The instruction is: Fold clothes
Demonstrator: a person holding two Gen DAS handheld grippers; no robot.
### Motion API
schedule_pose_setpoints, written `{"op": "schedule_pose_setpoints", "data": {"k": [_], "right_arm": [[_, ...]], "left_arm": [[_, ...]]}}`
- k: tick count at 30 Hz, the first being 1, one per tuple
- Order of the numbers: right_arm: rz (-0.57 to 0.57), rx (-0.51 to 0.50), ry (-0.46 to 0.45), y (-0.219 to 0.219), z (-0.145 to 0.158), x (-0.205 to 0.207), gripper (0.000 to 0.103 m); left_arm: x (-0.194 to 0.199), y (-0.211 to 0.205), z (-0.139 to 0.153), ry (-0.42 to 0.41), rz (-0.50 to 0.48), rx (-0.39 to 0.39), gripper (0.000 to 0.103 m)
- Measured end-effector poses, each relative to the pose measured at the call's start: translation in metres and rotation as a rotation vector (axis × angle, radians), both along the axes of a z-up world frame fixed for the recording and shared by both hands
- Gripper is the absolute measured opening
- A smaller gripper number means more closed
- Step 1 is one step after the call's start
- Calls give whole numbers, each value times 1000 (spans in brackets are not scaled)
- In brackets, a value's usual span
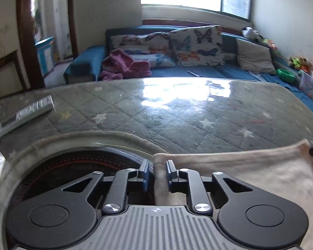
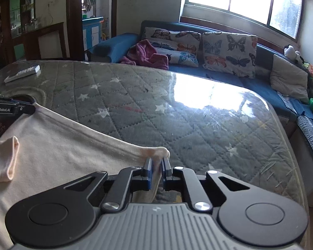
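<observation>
Sunlight is glaring off a glass-topped table point(image 2: 198, 112) laid over a grey quilted star-print cover, with a blue sofa point(image 2: 260, 85) and butterfly cushions point(image 2: 229, 52) sitting beyond the fingers and a white remote control point(image 1: 25, 114) lying far ahead to the left. Both tools are holding a cream garment point(image 2: 52, 145) taut between them. The left gripper point(image 1: 157, 170) is pinching its far left corner while the right gripper point(image 2: 156, 166) is clamping the far right corner, fabric bunching between the blue pads.

The cream garment point(image 2: 52, 145) runs off the frame's lower-left edge.
</observation>
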State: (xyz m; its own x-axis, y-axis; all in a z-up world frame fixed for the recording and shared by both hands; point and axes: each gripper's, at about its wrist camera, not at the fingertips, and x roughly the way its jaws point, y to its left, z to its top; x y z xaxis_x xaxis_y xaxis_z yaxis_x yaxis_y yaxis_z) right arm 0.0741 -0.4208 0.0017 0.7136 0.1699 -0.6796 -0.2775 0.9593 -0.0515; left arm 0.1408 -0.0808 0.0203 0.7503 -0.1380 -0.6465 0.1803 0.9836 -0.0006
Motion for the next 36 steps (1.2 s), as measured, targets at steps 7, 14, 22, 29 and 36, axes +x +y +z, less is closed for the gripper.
{"op": "schedule_pose_setpoints", "data": {"k": [7, 14, 22, 29, 36], "right_arm": [[76, 30, -2, 1, 22, -49, 25], [158, 34, 22, 21, 22, -104, 35], [209, 0, 43, 40, 10, -141, 39], [287, 11, 48, 62, 12, -156, 39], [364, 23, 54, 84, 14, -171, 39]], "left_arm": [[-78, -29, 15, -21, -235, -7, 31], [-110, -61, -6, -35, -302, 104, 38], [-108, -30, 1, -65, -201, -21, 5], [-130, 63, 37, -157, 60, -127, 4], [-160, 143, 36, -182, 256, -178, 4]]}}
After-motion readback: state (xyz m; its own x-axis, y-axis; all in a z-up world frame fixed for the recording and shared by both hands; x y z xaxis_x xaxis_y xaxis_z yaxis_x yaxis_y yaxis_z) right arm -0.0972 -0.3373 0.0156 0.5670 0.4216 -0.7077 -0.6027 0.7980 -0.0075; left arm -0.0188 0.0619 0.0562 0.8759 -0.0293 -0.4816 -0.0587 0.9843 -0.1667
